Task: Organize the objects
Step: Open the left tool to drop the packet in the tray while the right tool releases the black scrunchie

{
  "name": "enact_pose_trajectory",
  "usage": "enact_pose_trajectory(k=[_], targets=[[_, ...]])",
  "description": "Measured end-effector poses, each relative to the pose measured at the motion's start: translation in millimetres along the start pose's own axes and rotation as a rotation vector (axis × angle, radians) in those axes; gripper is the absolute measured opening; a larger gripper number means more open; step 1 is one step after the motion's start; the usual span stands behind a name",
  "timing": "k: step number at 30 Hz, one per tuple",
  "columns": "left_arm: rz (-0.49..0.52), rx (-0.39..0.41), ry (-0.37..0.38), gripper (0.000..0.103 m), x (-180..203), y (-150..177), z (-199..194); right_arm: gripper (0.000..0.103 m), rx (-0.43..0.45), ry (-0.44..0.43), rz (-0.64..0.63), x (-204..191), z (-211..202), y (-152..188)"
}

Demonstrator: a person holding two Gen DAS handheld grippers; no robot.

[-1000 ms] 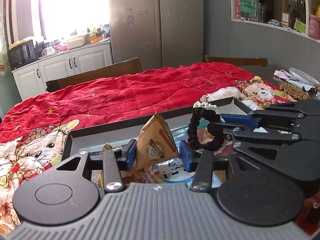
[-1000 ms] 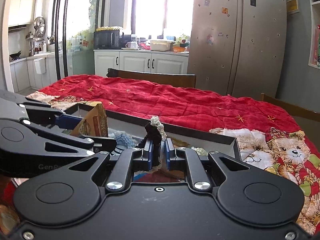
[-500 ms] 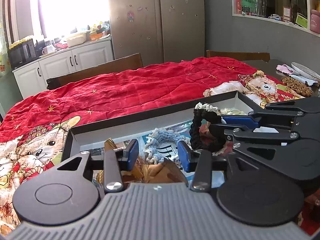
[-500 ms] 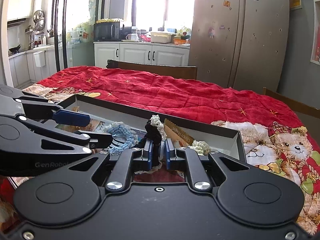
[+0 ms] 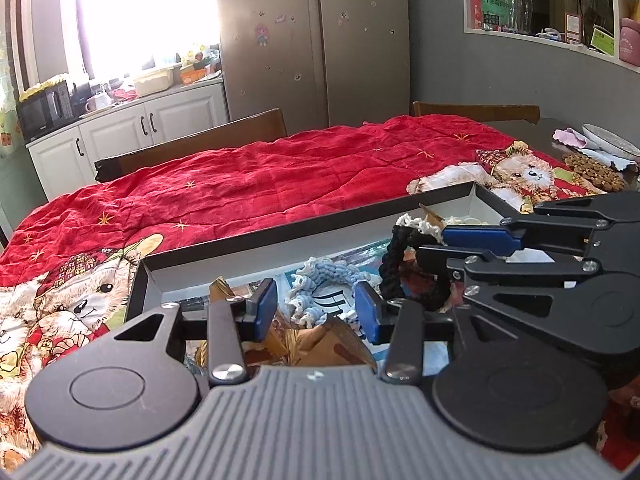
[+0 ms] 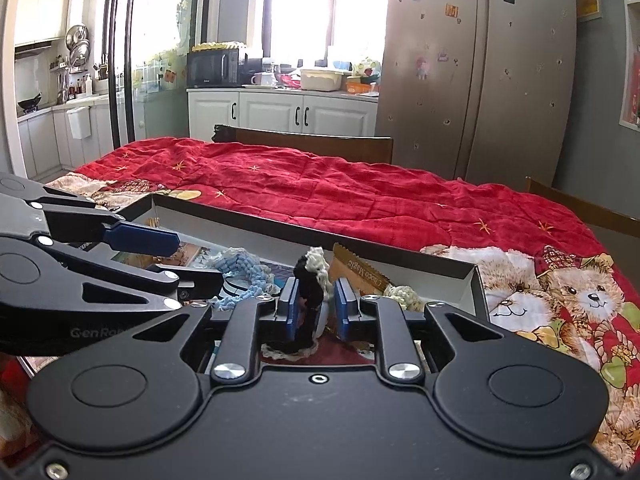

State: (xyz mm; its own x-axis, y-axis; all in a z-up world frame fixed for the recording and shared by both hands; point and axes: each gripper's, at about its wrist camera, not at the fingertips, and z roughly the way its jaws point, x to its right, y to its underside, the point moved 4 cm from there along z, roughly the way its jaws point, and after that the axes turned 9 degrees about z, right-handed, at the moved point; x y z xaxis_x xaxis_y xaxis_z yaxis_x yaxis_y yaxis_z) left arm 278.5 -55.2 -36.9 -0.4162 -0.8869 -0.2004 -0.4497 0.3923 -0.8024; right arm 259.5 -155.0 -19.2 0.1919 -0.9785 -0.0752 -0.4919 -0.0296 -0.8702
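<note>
Fingers of the left gripper [image 5: 316, 312] stand spread apart at lower centre of the left wrist view, their blue pads [image 5: 264, 307] holding nothing. Below the gap lies a crumpled brown packet [image 5: 320, 344], and just beyond it a light blue crocheted piece [image 5: 320, 284] rests on a printed sheet inside the shallow dark-rimmed box [image 5: 280, 236]. At right of the frame the right gripper [image 5: 430, 258] reaches in sideways, with a black crocheted loop [image 5: 394, 264], trimmed in cream at its top, caught between its fingers. The box sits on a red quilt [image 5: 260, 188] with teddy bear prints that fills the middle of the frame. A fridge [image 5: 316, 40] stands at upper centre and a white cabinet [image 5: 132, 128] at left.

In the right wrist view, the right gripper [image 6: 316, 308] sits at centre, its blue pads [image 6: 290, 308] drawn in close on either side of the black crocheted loop [image 6: 310, 292]; the left pad touches it, while a sliver of gap shows on the right, so how firm the grip is cannot be told. A brown packet with a serrated edge [image 6: 360, 272] leans just behind the right finger, and a cream crocheted piece [image 6: 404, 296] lies beside it. The light blue crocheted piece [image 6: 244, 268] lies left of centre. The left gripper [image 6: 188, 260] enters from the left edge, fingers apart. The box [image 6: 400, 248] wall runs across mid-frame, the red quilt [image 6: 340, 192] beyond it.
</note>
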Motion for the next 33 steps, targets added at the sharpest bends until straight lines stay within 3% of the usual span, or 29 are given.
enact_pose_trajectory(k=[21, 33], targets=[[-0.005, 0.065, -0.009, 0.067, 2, -9, -25, 0.024, 0.073, -0.041, 0.068, 8, -26, -10], [-0.034, 0.129, -0.019, 0.073, -3, -14, -61, 0.026, 0.118, -0.075, 0.08, 6, -59, -17]])
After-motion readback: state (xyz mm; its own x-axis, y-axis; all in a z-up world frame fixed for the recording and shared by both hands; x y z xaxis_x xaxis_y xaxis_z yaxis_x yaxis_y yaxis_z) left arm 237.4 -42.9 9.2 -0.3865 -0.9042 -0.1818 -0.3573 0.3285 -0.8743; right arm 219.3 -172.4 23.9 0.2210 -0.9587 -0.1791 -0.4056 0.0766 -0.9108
